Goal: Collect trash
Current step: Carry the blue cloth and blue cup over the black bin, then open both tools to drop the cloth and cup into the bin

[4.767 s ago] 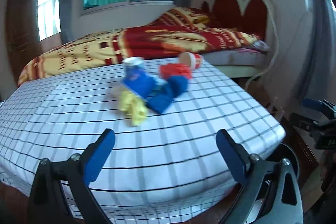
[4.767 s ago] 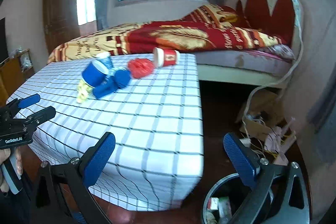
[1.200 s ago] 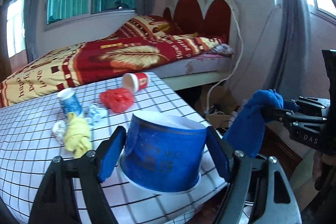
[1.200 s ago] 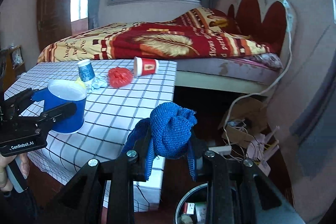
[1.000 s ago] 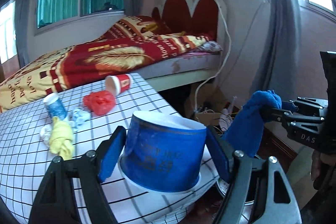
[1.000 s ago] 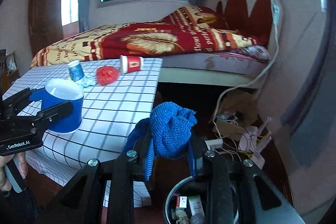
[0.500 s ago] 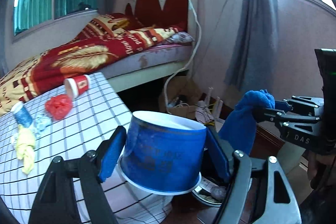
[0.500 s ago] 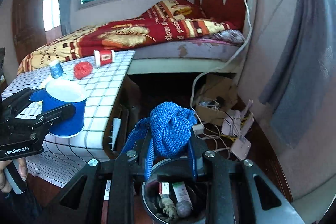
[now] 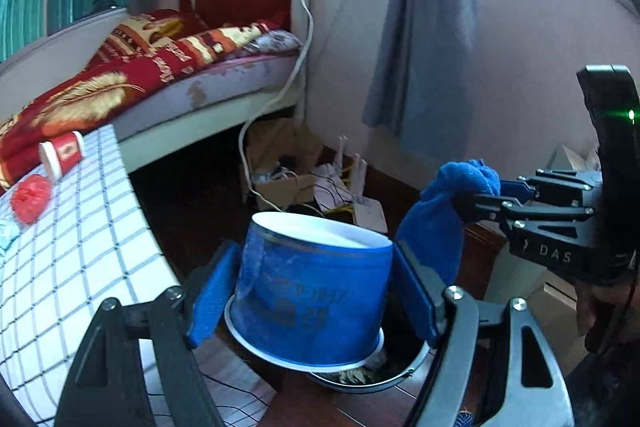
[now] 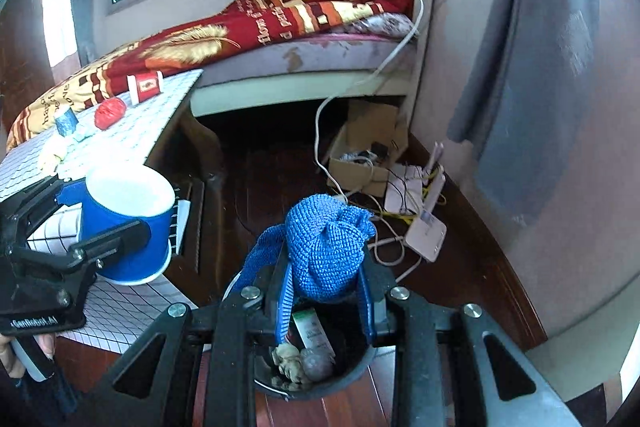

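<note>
My left gripper (image 9: 312, 299) is shut on a blue paper cup (image 9: 308, 287), upright with its white inside showing; the same cup (image 10: 128, 223) appears at left in the right wrist view. My right gripper (image 10: 326, 291) is shut on a crumpled blue knitted cloth (image 10: 326, 247), also seen as the blue cloth (image 9: 440, 223) in the left wrist view. Both hang over a black trash bin (image 10: 352, 367) on the floor, holding a carton and other scraps; its rim (image 9: 400, 375) shows below the cup. On the checked table (image 9: 80, 247) lie a red-and-white cup (image 9: 60, 151) and a red wad (image 9: 30, 197).
The table (image 10: 168, 99) also bears a small blue cup (image 10: 66, 121) and yellow scraps (image 10: 52, 151). A bed (image 10: 280, 39) with a red blanket stands behind. A cardboard box (image 10: 368, 143), cables and a white router (image 10: 426, 231) clutter the floor by the wall. A grey curtain (image 9: 424, 27) hangs at right.
Both grippers have swung right off the table and down, with cup and cloth still held. The bin has come in under them and the table has slid to the left.
</note>
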`<state>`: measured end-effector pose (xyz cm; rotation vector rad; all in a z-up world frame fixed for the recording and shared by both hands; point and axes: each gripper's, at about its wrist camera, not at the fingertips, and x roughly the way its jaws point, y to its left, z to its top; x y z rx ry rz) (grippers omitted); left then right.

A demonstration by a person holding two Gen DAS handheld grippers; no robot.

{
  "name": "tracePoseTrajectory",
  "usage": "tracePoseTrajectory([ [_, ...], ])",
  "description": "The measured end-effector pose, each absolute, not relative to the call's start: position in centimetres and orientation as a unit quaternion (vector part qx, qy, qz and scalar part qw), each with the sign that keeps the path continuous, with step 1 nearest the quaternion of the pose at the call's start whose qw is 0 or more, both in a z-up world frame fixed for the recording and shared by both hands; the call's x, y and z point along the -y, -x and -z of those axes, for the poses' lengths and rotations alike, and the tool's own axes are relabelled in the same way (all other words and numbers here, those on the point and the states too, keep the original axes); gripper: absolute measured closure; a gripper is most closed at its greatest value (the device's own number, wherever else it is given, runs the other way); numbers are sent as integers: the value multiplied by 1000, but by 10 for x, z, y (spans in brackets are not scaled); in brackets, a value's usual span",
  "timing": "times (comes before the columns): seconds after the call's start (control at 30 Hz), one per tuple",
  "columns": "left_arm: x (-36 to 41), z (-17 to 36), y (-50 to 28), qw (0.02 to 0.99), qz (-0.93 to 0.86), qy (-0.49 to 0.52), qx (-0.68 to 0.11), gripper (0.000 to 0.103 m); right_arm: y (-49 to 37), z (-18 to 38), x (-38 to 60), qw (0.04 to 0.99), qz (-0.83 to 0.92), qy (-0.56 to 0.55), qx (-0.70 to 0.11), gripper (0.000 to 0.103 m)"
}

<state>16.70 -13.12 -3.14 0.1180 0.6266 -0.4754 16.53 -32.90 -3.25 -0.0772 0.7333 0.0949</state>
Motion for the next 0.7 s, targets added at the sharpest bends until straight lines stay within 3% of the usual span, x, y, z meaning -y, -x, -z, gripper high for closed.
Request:
tracePoseTrajectory([
  [0.6, 161, 115, -190, 879, 256, -22, -401, 26, -170, 117, 357, 894, -61, 48, -441, 74],
  [0.7, 165, 125, -196, 872, 263, -19, -413, 25, -178, 135, 352, 881, -81, 55, -463, 67],
])
